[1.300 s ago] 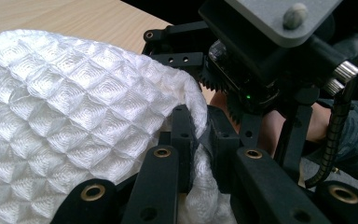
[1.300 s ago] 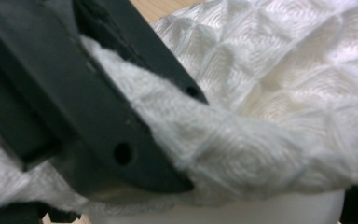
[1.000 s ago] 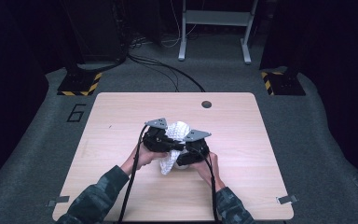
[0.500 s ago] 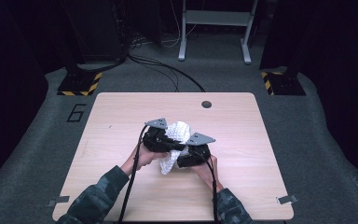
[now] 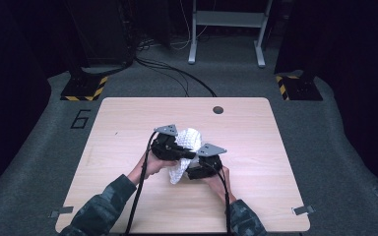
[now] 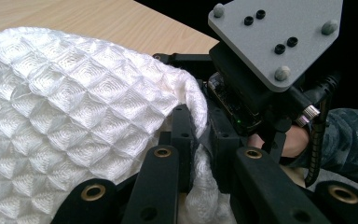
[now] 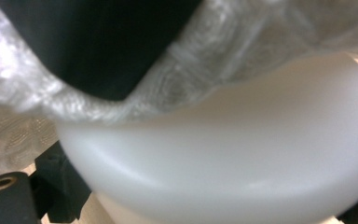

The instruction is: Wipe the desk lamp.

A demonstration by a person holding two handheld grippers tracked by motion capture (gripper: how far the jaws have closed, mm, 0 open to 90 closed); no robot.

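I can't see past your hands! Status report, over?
Left hand-held gripper shut on white cloth. Right hand-held gripper beside it, state unclear. Smooth white thing under cloth. Nothing in the way.

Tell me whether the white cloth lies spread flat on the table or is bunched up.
Bunched up. The white cloth is gathered in a crumpled mound between the left gripper and right gripper, its folds curving over the jaws.
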